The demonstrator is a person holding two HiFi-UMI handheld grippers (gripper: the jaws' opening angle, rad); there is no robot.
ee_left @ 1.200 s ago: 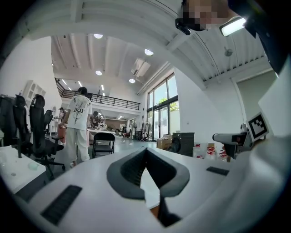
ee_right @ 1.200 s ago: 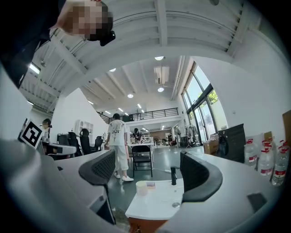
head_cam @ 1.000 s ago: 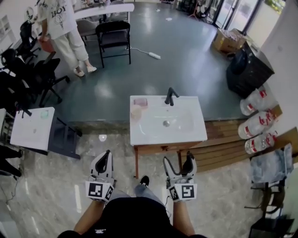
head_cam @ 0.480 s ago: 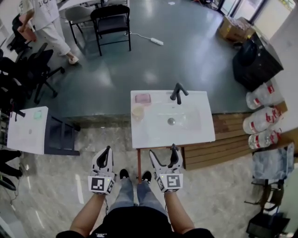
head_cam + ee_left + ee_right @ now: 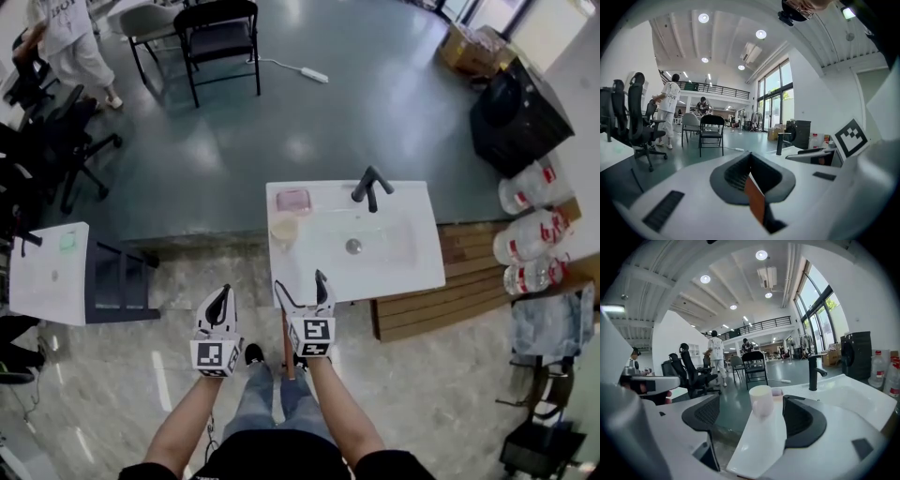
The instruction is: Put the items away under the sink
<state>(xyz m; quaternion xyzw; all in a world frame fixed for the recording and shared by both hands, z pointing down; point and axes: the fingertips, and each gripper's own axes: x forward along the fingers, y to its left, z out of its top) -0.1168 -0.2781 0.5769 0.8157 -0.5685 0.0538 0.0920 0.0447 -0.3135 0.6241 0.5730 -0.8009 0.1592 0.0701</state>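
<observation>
A white sink unit (image 5: 412, 267) on wooden legs stands ahead, with a black faucet (image 5: 371, 187) at its back. On its left rim sit a pale cup (image 5: 284, 230) and, behind it, a small pink item (image 5: 293, 200). My right gripper (image 5: 300, 283) is open at the sink's front left corner. In the right gripper view the cup (image 5: 761, 400) stands beyond the wide-apart jaws, and the gripper (image 5: 752, 423) holds nothing. My left gripper (image 5: 219, 302) hangs left of the sink, over the floor. In the left gripper view this gripper (image 5: 752, 180) is shut, with nothing held.
A small white table (image 5: 47, 272) stands at the left. Wooden planks (image 5: 469, 286) and large water bottles (image 5: 530, 234) lie right of the sink, with a black cabinet (image 5: 525, 103) behind. Chairs (image 5: 220, 37) and a person (image 5: 66, 37) are far back on the grey floor.
I have come closer to the sink. My right gripper moved forward and left to the sink's front left corner; the left gripper advanced slightly. The person at the back walked away.
</observation>
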